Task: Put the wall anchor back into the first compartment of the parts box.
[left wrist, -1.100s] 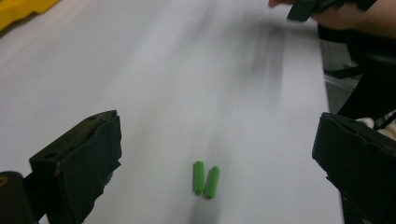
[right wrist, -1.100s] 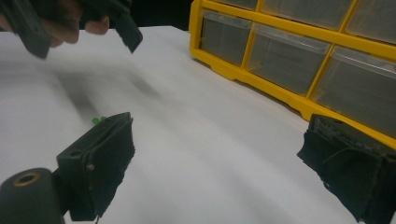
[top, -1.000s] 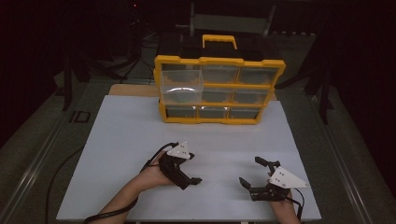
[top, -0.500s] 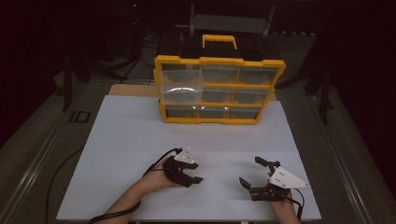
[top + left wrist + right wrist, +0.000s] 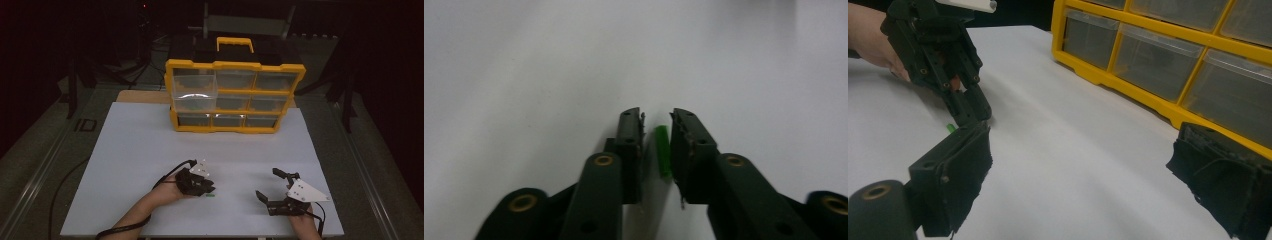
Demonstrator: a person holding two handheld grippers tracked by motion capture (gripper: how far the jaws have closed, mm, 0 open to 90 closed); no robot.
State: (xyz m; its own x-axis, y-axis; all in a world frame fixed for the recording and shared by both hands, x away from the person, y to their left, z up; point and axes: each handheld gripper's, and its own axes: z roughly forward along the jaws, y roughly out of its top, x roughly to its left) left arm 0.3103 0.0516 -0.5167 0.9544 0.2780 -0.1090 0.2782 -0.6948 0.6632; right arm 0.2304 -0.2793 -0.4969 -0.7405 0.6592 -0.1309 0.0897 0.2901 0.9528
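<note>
White tabletop spreads before you, the yellow drawer organizer at its far edge. Your left gripper straddles the small green piece, which lies flat between jaws narrowly apart, not yet pinched (the grasp is left to do). Your right gripper waits near, jaws wide.

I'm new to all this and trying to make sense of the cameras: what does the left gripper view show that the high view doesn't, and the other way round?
Left gripper view: the small green stick lies on the white table between the left gripper's two black jaws, with gaps either side, untouched.

High view: the yellow organizer box with clear drawers stands at the table's far side, and the right gripper rests open near the front edge.

Both: the white table, the left gripper and the green stick, a mere speck from above.
</note>
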